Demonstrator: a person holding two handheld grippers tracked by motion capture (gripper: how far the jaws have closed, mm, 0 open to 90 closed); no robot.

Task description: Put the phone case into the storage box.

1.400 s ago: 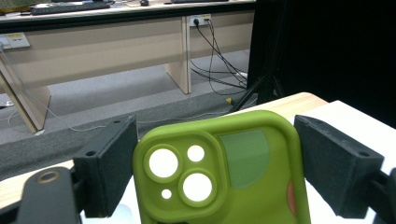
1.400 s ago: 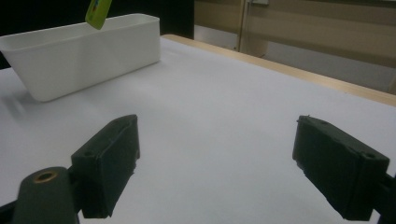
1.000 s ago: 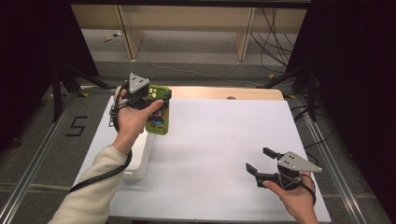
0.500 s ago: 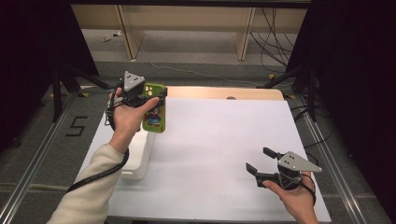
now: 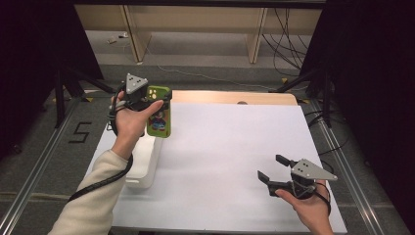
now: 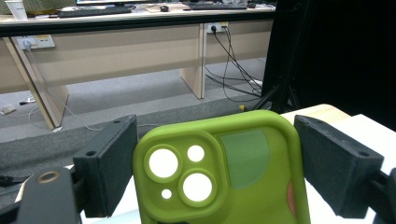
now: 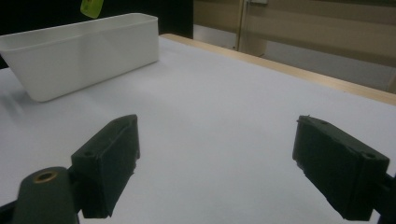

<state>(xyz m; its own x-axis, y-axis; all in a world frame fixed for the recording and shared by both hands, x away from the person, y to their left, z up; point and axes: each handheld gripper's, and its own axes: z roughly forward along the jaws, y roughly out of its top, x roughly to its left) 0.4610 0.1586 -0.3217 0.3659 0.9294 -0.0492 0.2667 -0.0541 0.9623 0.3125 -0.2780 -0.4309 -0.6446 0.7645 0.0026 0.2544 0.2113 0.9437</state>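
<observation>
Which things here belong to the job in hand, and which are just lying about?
In the job:
- green phone case, held between the jaws of the left gripper
- white bin, below that hand

Just there:
- right gripper, open and empty over the white table sheet
- cables on the floor beyond the table
- wooden desks behind

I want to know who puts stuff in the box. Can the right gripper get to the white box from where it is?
Probably yes. The right gripper is open and holds nothing, and only bare white table lies between it and the white box. It would have to cross to the far side.
</observation>
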